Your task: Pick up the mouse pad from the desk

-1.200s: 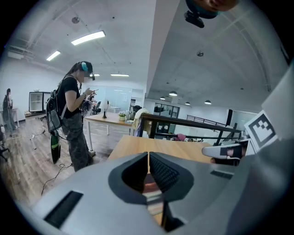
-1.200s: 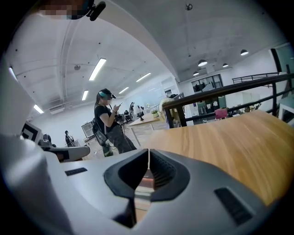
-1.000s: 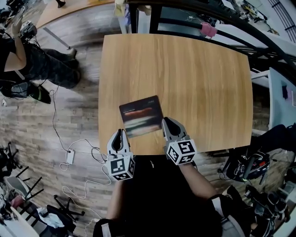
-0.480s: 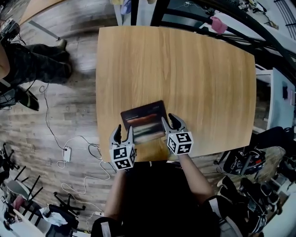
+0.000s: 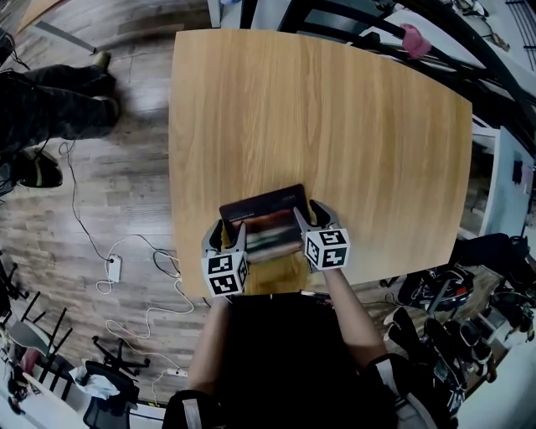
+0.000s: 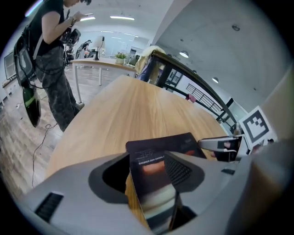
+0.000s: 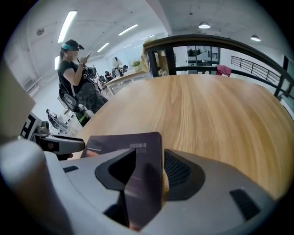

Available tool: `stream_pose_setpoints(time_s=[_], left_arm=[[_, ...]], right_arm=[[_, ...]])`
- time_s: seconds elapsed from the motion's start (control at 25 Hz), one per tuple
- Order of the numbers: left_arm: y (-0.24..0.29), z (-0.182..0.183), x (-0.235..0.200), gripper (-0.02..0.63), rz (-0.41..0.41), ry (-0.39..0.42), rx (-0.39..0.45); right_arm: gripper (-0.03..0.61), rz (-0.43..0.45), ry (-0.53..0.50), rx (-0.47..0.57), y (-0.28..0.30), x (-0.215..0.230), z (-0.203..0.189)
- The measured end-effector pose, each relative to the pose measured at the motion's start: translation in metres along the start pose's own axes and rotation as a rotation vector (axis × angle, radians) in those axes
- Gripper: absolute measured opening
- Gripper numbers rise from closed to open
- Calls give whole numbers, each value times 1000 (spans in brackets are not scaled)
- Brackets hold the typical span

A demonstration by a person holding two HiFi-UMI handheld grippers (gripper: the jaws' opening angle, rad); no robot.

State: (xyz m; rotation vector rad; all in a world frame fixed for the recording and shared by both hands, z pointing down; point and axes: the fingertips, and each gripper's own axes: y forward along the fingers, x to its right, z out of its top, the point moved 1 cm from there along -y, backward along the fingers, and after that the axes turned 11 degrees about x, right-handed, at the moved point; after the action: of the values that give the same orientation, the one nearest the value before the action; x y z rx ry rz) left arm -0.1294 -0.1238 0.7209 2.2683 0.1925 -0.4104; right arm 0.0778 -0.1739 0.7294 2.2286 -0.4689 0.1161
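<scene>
Nearest the camera, the operator's two arms reach forward to the near edge of the table (image 5: 335, 126).

The left tongs (image 5: 228, 238) (image 6: 151, 172) point steeply down at the left near corner of the mouse pad (image 5: 264, 214). In the left gripper view, the jaws are spread and opening. The dark mouse pad (image 6: 161, 147) stands between them, and neither jaw is seen pressing on it.

The right tongs (image 5: 311, 216) (image 7: 146, 172) sit at the pad's right near side at a similar downward angle. In the right gripper view, these jaws are also spread and opening. The pad's edge (image 7: 124, 142) runs up between them, apart from the ribbed face of the right jaw.

The mouse pad is dark and rectangular, with a reddish band across its print. It lies on the table close to the near edge, between the two tongs, with its far end resting flat on the wood. Its near end is blurred, so whether that end is off the surface cannot be determined.

The rest of the tabletop beyond the pad is light wood.

To the left, a cable (image 5: 84, 226) trails over the plank floor (image 5: 126, 193). Further off, a person (image 5: 50, 92) (image 6: 53, 59) (image 7: 73, 64) in dark clothing stands there. A dark railing (image 5: 352, 25) runs behind the far edge of the table and carries a pink item (image 5: 412, 38).
</scene>
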Motion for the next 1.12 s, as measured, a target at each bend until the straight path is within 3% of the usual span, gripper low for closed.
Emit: stream_pose_setpoints(time_s=[0.16, 0.56, 0.8, 1.12], left_arm=[[6, -9, 0, 235, -2, -4, -37], [8, -10, -2, 238, 45, 9, -24], [9, -13, -2, 241, 35, -13, -23], [10, -13, 0, 253, 24, 16, -23]], right_arm=[[193, -4, 2, -44, 5, 1, -8], [193, -26, -18, -56, 6, -5, -13], [193, 25, -36, -68, 8, -31, -22], [193, 116, -37, -90, 13, -75, -31]])
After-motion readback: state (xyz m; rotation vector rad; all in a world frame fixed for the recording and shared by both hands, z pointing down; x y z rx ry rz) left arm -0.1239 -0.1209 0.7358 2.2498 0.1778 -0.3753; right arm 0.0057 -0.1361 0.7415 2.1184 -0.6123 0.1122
